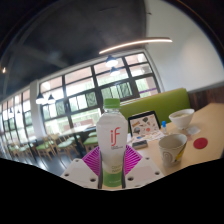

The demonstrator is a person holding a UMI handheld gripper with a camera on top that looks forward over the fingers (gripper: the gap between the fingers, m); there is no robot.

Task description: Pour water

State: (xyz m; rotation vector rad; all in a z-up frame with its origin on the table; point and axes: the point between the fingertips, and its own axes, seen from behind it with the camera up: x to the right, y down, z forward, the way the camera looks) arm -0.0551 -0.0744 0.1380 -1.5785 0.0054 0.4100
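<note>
A white bottle (113, 140) with a green cap, red lettering and a green band at its base stands upright between my fingers. Both pink pads press against its sides, so my gripper (113, 163) is shut on the bottle. The bottle appears lifted above the table. To the right of the fingers and lower, a white paper cup (172, 149) stands on the pale table (205, 128). A second white cup (181, 119) stands farther back on the same table.
A tablet or framed card (143, 124) leans upright behind the bottle. A red round thing (200, 144) lies on the table beside the near cup. A green sofa (165, 102) and big windows (90, 92) fill the background.
</note>
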